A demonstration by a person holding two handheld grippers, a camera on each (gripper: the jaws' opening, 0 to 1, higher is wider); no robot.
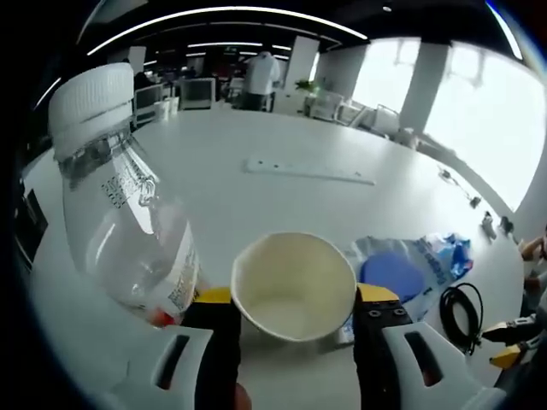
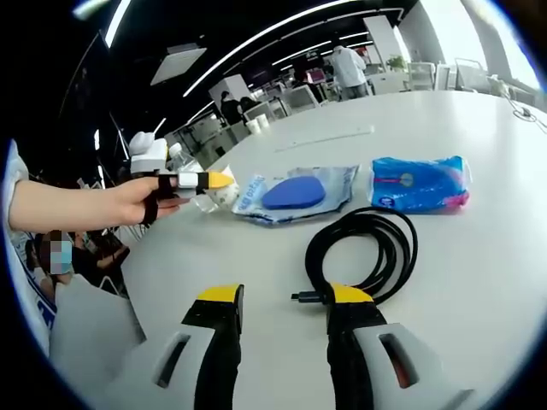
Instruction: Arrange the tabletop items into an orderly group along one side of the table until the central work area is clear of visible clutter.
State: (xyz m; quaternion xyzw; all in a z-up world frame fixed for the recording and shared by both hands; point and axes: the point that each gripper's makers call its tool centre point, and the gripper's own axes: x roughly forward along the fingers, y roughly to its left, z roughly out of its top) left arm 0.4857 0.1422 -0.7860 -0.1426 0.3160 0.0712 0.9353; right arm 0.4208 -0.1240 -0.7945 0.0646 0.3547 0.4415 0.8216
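A white paper cup [image 1: 295, 286] sits between the yellow-tipped jaws of my left gripper [image 1: 295, 299], which press on both its sides; its open mouth faces the camera. A clear plastic bottle [image 1: 120, 213] with a white cap stands just left of it. In the right gripper view a hand holds that left gripper [image 2: 192, 181] at the table's left edge. My right gripper [image 2: 282, 303] is open over bare table, and the plug end of a coiled black cable [image 2: 363, 248] lies between its tips. Beyond lie a blue pad in a clear bag [image 2: 295, 194] and a blue tissue pack [image 2: 419, 184].
A long white strip [image 1: 308, 171] lies farther out on the white table [image 1: 256, 205]. The bagged pad [image 1: 397, 273], tissue pack [image 1: 449, 252] and cable [image 1: 461, 307] lie right of the cup. Small items sit near the far right edge [image 1: 487, 224]. People and desks are beyond.
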